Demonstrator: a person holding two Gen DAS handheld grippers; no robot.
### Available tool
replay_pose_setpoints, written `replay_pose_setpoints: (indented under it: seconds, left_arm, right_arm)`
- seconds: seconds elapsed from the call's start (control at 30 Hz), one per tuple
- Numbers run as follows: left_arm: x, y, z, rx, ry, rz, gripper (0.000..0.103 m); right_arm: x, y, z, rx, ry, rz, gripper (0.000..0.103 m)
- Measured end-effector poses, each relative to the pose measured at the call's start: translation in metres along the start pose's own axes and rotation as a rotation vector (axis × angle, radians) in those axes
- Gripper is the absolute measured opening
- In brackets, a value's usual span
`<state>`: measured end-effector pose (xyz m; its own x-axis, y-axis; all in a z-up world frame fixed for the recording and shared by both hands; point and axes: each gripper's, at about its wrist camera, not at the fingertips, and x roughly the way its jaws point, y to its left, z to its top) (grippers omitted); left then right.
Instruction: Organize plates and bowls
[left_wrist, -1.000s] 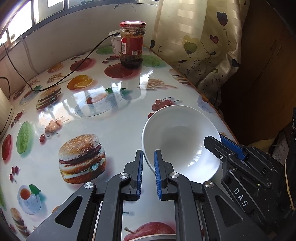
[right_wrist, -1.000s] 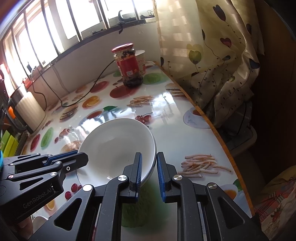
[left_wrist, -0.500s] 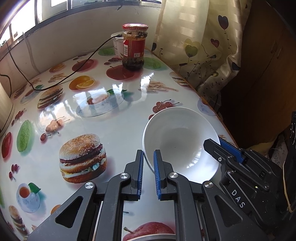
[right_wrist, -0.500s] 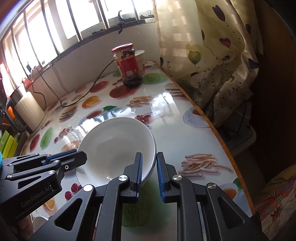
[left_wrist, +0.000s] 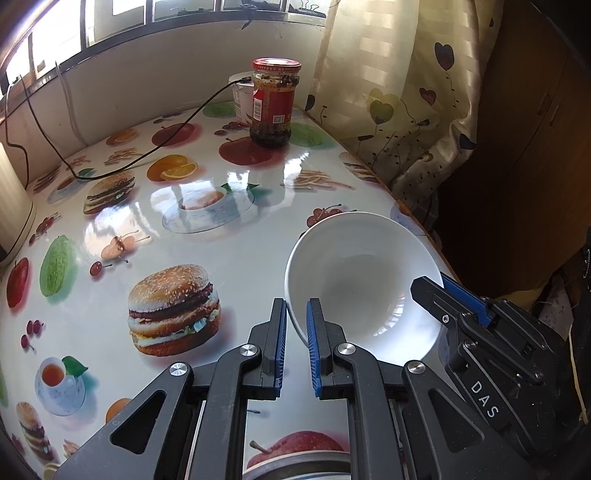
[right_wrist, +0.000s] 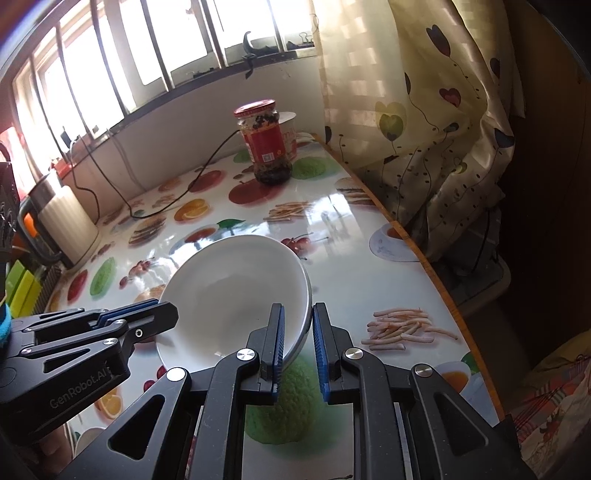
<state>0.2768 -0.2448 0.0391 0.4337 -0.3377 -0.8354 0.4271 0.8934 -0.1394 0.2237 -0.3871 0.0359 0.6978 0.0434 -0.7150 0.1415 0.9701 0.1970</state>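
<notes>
A glossy worktop (left_wrist: 229, 258) printed with fruit and burgers runs beneath a window. A white bowl (left_wrist: 364, 284) is held tilted near its right edge, the left tongs (left_wrist: 296, 321) clamped on its left rim, the right tongs (right_wrist: 298, 325) clamped on the opposite rim. A jar (left_wrist: 274, 103) stands well behind.

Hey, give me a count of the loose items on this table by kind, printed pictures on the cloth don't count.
White bowl, held by both grippers: 1
Red-lidded glass jar: 1
White tub behind the jar: 1
Black cable: 1
Cream ribbed appliance at the table's left edge: 1
Total: 5
</notes>
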Motion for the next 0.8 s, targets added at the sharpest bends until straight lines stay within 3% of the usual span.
replay_pose_setpoints:
  seconds: [0.8]
  left_arm:
    - [-0.054,0.005,-0.021,-0.024,-0.079,-0.006,0.011]
  right_arm:
    - [-0.057,0.026,-0.010,-0.022,-0.074,0.024,0.016]
